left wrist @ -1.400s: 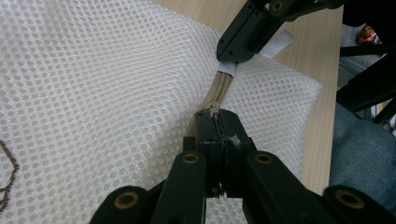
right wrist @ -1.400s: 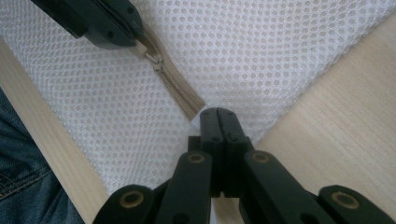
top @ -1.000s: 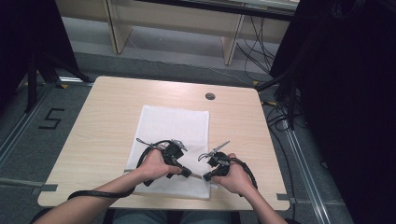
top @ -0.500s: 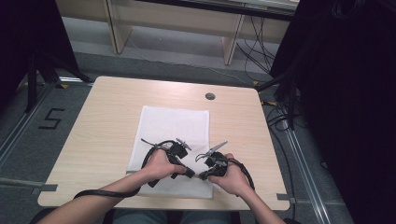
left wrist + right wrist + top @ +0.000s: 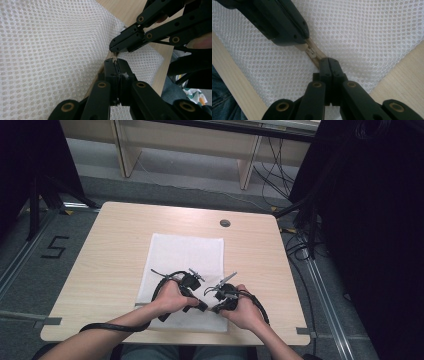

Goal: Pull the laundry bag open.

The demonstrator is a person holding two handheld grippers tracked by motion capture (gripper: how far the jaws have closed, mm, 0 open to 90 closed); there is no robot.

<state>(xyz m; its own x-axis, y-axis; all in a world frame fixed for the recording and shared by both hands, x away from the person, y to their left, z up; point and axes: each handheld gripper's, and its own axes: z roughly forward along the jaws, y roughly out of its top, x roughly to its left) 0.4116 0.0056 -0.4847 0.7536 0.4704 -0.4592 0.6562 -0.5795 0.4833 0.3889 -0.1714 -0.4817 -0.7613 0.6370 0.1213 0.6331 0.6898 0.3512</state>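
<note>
A white mesh bag (image 5: 185, 255) lies flat in the middle of the wooden table (image 5: 115, 250), its zipper edge toward the person. My left gripper (image 5: 201, 306) and right gripper (image 5: 216, 308) meet tip to tip at that near edge. In the right gripper view my right gripper (image 5: 329, 60) is shut on the beige zipper strip just beside the small white slider (image 5: 312, 53). The left gripper's jaws (image 5: 294, 35) cover the strip on the slider's other side. The left gripper view has my left gripper (image 5: 115, 61) shut on the zipper, with the right gripper (image 5: 117, 48) close in front.
A round cable hole (image 5: 225, 223) sits near the table's far edge. Pale shelf legs (image 5: 122, 150) stand behind the table, and cables (image 5: 300, 245) run over the floor at the right. A "5" (image 5: 55, 247) is marked on the floor at the left.
The right hand has edged slightly toward the left gripper. Both grippers stay shut at the bag's near edge.
</note>
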